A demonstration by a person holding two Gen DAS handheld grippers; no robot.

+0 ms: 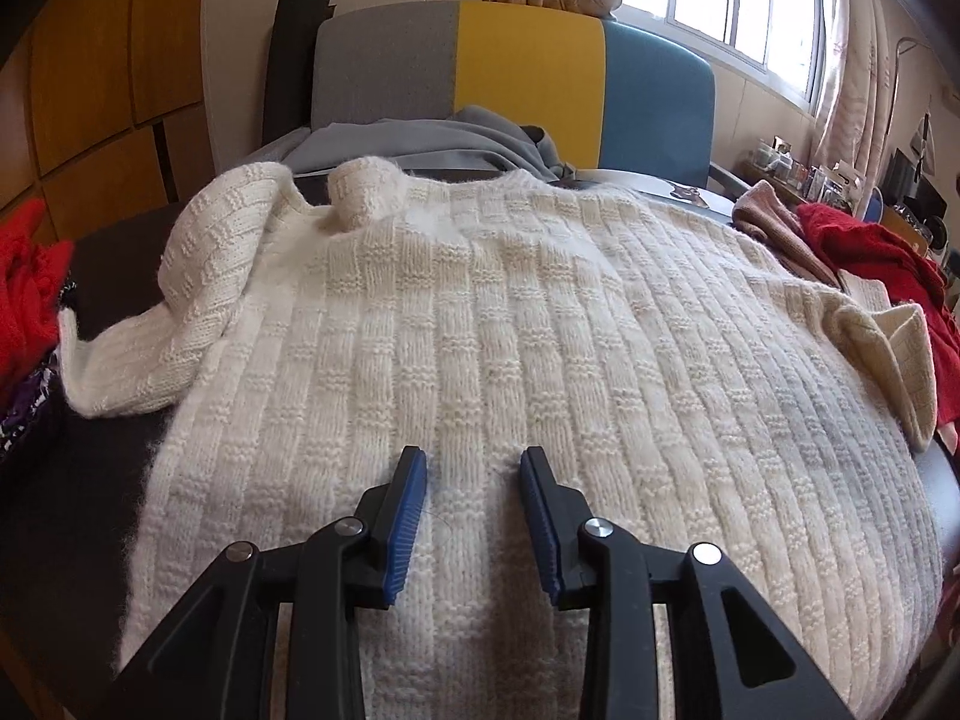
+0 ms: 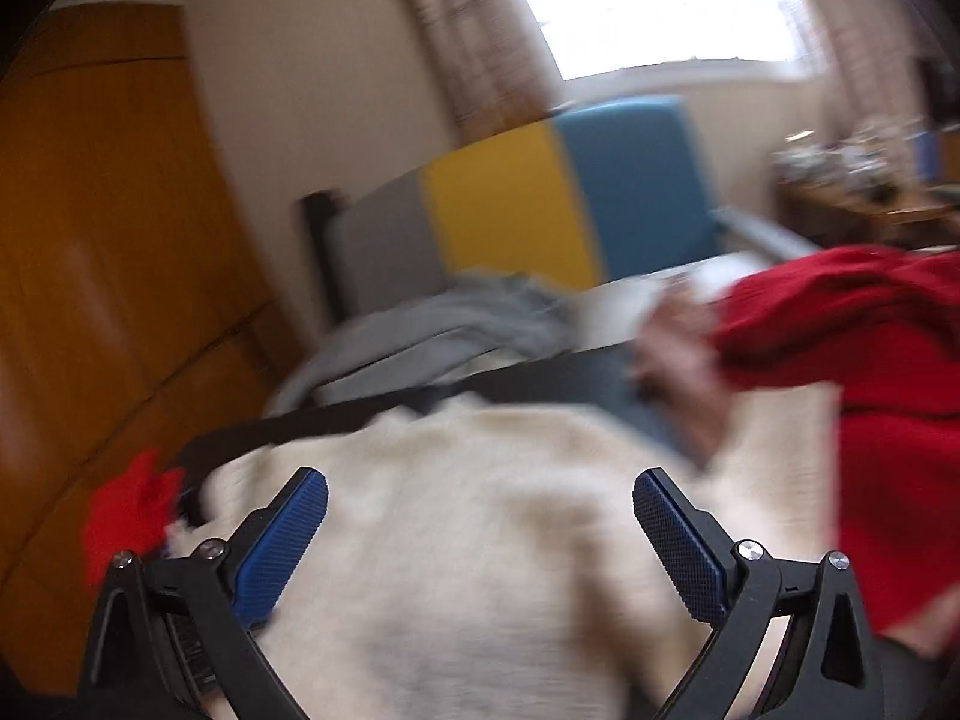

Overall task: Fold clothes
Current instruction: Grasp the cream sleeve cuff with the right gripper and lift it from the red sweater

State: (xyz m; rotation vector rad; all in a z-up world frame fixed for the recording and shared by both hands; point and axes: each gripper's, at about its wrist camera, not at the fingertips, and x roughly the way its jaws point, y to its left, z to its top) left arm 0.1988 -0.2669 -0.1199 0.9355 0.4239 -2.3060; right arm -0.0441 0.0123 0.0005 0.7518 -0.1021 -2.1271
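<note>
A cream cable-knit sweater [image 1: 510, 312] lies spread flat on a dark table [image 1: 66, 510]. Its left sleeve [image 1: 198, 276] is bunched beside the body, and its right cuff [image 1: 888, 348] is turned over at the right edge. My left gripper [image 1: 474, 462] hovers low over the sweater's near middle, its blue pads apart and nothing pinched between them. The right wrist view is blurred by motion. There my right gripper [image 2: 480, 486] stands wide open above the sweater [image 2: 480, 570], with nothing between its fingers.
A red garment [image 1: 870, 246] and a pink one [image 1: 774, 222] lie at the table's right; the red garment [image 2: 870, 360] also shows blurred. More red cloth [image 1: 24, 300] sits at the left edge. A grey garment [image 1: 420, 144] lies behind, before a grey, yellow and blue chair back [image 1: 528, 60].
</note>
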